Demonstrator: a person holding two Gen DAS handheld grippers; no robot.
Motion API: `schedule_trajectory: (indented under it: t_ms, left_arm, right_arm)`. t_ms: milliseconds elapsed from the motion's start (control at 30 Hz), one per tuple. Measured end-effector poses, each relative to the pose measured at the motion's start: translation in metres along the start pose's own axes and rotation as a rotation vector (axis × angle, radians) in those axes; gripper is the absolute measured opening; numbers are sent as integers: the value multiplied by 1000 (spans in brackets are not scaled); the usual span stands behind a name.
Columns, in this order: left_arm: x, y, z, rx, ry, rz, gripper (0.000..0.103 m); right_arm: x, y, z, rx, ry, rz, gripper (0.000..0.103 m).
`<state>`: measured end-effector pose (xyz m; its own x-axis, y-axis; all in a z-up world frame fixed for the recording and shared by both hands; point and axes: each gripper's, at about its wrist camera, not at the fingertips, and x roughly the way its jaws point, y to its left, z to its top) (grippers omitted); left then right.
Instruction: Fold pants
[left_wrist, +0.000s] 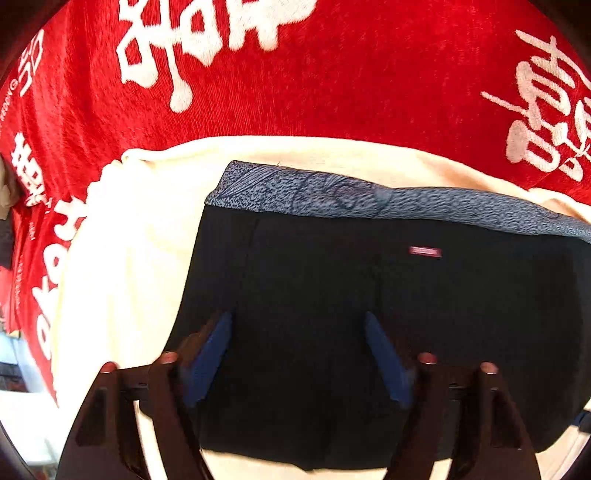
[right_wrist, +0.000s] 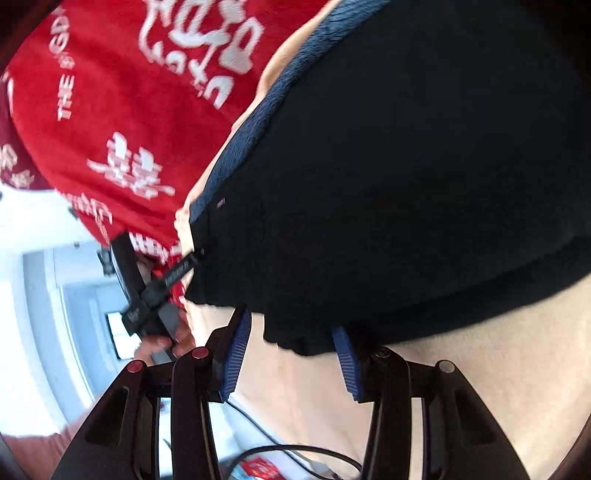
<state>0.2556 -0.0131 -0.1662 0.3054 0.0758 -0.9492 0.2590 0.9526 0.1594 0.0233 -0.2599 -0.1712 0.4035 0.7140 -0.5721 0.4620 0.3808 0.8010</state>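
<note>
Black pants (left_wrist: 369, 314) with a grey patterned waistband (left_wrist: 332, 192) lie folded into a compact block on a cream cloth (left_wrist: 122, 258). My left gripper (left_wrist: 297, 321) hangs over the block's near half, pointing steeply down. Its blue pads (left_wrist: 210, 354) stand wide apart and touch nothing. In the right wrist view the same pants (right_wrist: 406, 184) fill the upper right. My right gripper (right_wrist: 291, 321) is at their near hem, where a corner of black cloth (right_wrist: 291, 341) lies between the blue pads (right_wrist: 236, 354). The pads do not press on it.
A red cloth with white characters (left_wrist: 332, 74) covers the surface under the cream cloth (right_wrist: 480, 350). In the right wrist view a person's hand (right_wrist: 162, 347) holds the other tool at the pants' left corner. Black cables (right_wrist: 295, 450) and a bright room lie past the edge.
</note>
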Motion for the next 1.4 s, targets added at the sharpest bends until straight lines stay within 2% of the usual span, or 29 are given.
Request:
schedule_trajectory:
  t_ms: [33,100,133,200,233,333,400,433,467,500,567,633,700,800,867,967,1033,1100,1133,1167,1200,1233,1267,1300,1333,1367,1400]
  left_arm:
    - [2,5,-1,-3,-10,-15,87]
    - [4,14,-3,-10,-9,-58,87]
    - [4,20,-4,-7,-2,-71,87]
    - [4,28,-8,23,7,-78,87]
    - [2,30,-13,43,7,-84,87]
    - [5,44,-27,84,8,-107,89]
    - [7,49,-32,92,5,-114,89]
    - [5,48,-35,96,5,-111,89]
    - [7,53,-32,101,9,-105,89]
    - [6,53,-32,107,17,-97,89]
    - [0,44,-28,113,41,-73,89]
    - [-19,37,-19,129,18,-85,89]
    - [-31,21,-8,158,-33,-116,89]
    - [-25,-9,17,182,-60,-143,89]
    - [-6,-31,34,192,-65,-126,89]
    - [28,-37,45,181,-43,-43,90]
    - [35,-24,44,143,-64,-74,96]
    - [37,-15,42,155,-74,-94,96]
    - [37,-14,43,183,-81,-93,97]
    - [37,-13,43,215,-86,-86,97]
    - [38,-10,45,222,-80,-83,97]
    - [36,-9,48,219,-71,-80,96]
    - [35,-5,49,210,-61,-73,96]
    - [32,-3,48,207,-54,-62,96]
    - [31,-2,50,210,-49,-52,96]
    - [16,-16,46,215,-41,-39,96]
    - [9,-16,40,222,-37,-38,96]
  right_arm:
    - [4,-1,4,33,-2,9,49]
    - [5,7,16,57,1,-3,20]
    - [3,19,18,31,-9,-8,13]
    - [-5,38,12,-26,-18,1,11]
    - [-6,43,5,-51,-14,-25,11]
    - [12,21,-11,2,32,-113,10]
    - [19,8,-20,38,49,-127,10]
    - [17,9,-24,45,58,-122,12]
    - [15,12,-27,38,82,-149,24]
    - [11,15,-30,19,114,-200,31]
    - [-11,31,-30,-73,114,-239,33]
    - [-30,48,-16,-155,58,-275,33]
    - [-43,61,15,-210,-9,-307,33]
    - [-33,71,68,-266,-45,-341,33]
    - [-10,80,96,-321,-29,-372,33]
    - [16,74,118,-385,-4,-502,33]
    - [12,62,128,-408,-27,-532,0]
    - [-6,55,139,-400,-96,-588,0]
    - [-17,50,146,-378,-144,-664,0]
    - [-32,40,153,-319,-171,-667,0]
    - [-44,33,156,-251,-172,-626,0]
    - [-57,27,153,-176,-157,-562,10]
    - [-64,27,146,-161,-131,-509,20]
    - [-70,32,128,-175,-87,-441,27]
    - [-72,36,115,-187,-65,-404,39]
    - [-73,40,94,-195,-35,-344,45]
    - [-70,42,73,-186,2,-274,45]
